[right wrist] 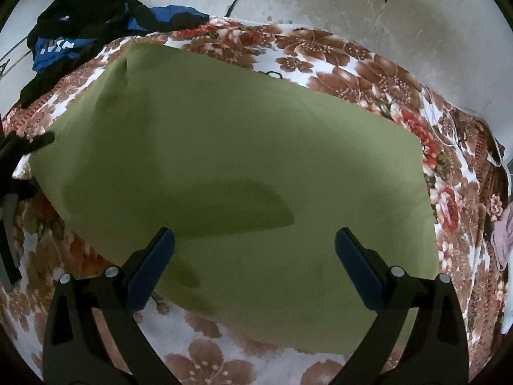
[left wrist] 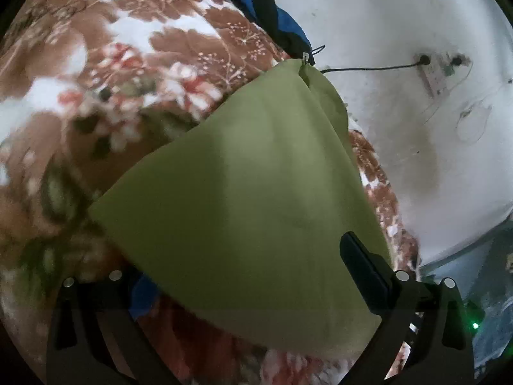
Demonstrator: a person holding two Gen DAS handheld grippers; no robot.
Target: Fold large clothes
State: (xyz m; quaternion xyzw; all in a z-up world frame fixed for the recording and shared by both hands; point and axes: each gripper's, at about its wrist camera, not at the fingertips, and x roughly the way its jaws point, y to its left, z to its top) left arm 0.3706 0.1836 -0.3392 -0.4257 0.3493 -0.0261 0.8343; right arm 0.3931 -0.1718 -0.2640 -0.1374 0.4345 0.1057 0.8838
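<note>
From the right wrist camera I see the green cloth (right wrist: 237,166) lying spread on the flowered blanket (right wrist: 368,73). It covers the middle of the blanket and its surface is mostly flat, with some soft darker shadows in the fabric. My right gripper (right wrist: 255,263) is above the near edge of this cloth. Its two fingers are wide apart, one on each side, and they hold nothing; I see the green fabric between them, not pinched.

From the left wrist camera the same green cloth (left wrist: 243,186) fills the centre and reaches close to the lens. My left gripper (left wrist: 247,276) is at the cloth's edge. The right finger (left wrist: 365,272) lies over the fabric, but the other finger is covered by the cloth, so I cannot tell how far this claw is open or if it grips the fabric.

At the far side of the blanket, against the white wall (right wrist: 352,9), there is a heap of black and blue clothes (right wrist: 96,22), apart from the green cloth. A thin black cable (left wrist: 368,68) runs along the wall to a socket (left wrist: 433,73). At the right edge of the blanket I see a small pink fabric (right wrist: 501,237), well apart from the green cloth.
</note>
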